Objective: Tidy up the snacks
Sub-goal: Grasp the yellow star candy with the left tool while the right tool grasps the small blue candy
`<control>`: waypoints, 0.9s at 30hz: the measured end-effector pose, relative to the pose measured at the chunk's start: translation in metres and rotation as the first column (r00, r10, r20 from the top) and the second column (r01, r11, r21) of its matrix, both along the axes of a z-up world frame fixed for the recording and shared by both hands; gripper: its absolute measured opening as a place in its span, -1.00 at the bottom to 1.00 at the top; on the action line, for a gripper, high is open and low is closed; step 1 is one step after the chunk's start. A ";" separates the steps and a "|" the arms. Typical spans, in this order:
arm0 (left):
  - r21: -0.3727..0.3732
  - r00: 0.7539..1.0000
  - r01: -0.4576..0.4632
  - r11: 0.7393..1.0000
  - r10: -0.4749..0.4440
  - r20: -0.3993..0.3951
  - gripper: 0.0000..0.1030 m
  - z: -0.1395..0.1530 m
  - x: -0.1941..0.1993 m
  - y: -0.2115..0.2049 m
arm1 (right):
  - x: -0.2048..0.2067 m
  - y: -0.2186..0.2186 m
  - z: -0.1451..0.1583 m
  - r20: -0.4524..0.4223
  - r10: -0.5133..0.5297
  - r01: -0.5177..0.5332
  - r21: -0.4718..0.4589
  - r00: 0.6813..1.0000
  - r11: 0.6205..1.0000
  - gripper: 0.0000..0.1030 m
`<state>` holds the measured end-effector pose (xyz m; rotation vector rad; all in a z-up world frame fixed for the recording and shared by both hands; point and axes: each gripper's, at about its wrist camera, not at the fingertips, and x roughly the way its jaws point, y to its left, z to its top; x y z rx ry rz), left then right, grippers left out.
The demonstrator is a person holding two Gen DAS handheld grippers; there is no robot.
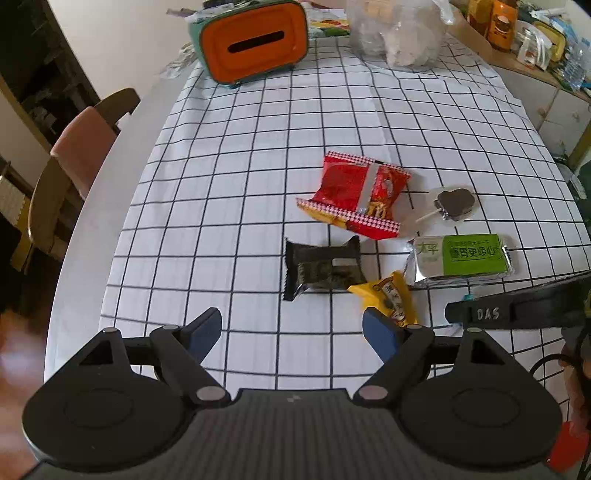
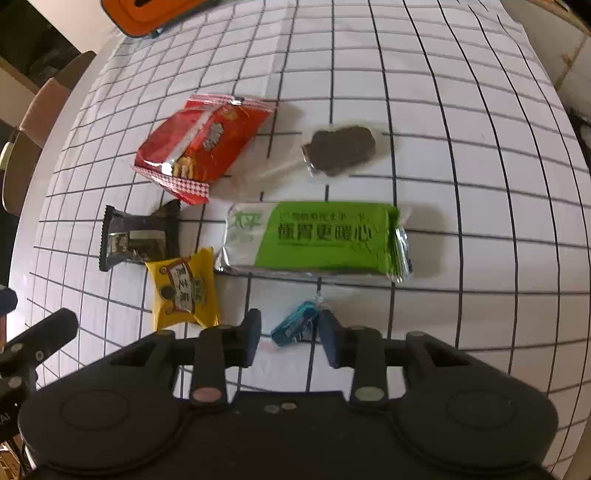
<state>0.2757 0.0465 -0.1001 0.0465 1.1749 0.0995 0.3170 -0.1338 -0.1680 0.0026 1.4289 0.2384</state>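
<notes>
Snacks lie loose in one cluster on the gridded cloth over the worktop (image 1: 236, 155); none sorted or lined up yet, so judged at the very start of the task.

Layout, right wrist view: red snack bag (image 2: 201, 142) far-left of cluster, choc lollipop in clear wrap (image 2: 340, 149) to its right, apart. Green biscuit pack (image 2: 317, 236) in the middle, long side across the view. Black wrapped snack (image 2: 138, 238) left of it, yellow pastry packet (image 2: 183, 290) just below the black one, corners touching or nearly so, can't tell which. Small blue candy (image 2: 295, 325) nearest the camera, just under the green pack's near edge.

Right tongs (image 2: 290, 338): fingers narrowed, down at cloth level, blue candy between them. The right-hand finger looks to touch the wrapper; the left-hand one shows a gap of cloth. Not clamped on it yet as far as seen.

Left tongs (image 1: 291, 334): fingers wide apart, nothing between them, hovering over bare cloth near the black snack and yellow packet.

No tray/box for the snacks in sight; an orange-faced tissue box (image 1: 255, 40) and a clear plastic bag (image 1: 399, 33) sit at the far end. Left to do: all six items. Blue candy looks like the first pick.
</notes>
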 end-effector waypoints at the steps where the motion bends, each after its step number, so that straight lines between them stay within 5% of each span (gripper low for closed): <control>1: -0.002 1.000 0.009 1.000 -0.009 -0.005 0.62 -0.001 0.003 -0.002 | 0.000 0.000 0.000 0.006 0.006 -0.006 -0.004 1.000 1.000 -0.51; 6: -0.011 0.996 0.055 0.998 -0.056 -0.073 0.62 -0.013 0.022 -0.013 | -0.005 0.001 0.001 0.023 0.081 -0.081 -0.025 0.996 0.996 -0.78; 12: -0.061 0.980 0.049 0.997 -0.060 -0.191 0.62 -0.040 0.051 -0.025 | -0.007 -0.013 0.005 0.041 0.122 -0.122 -0.011 0.992 0.992 -0.80; 22: -0.154 0.964 0.006 0.988 -0.047 -0.262 0.60 -0.067 0.068 -0.042 | -0.011 -0.035 0.009 0.041 0.110 -0.112 0.028 0.993 0.993 -0.80; 27: -0.180 0.960 -0.005 0.984 -0.045 -0.276 0.28 -0.074 0.074 -0.050 | -0.012 -0.038 0.010 0.045 0.110 -0.111 0.036 0.993 0.993 -0.80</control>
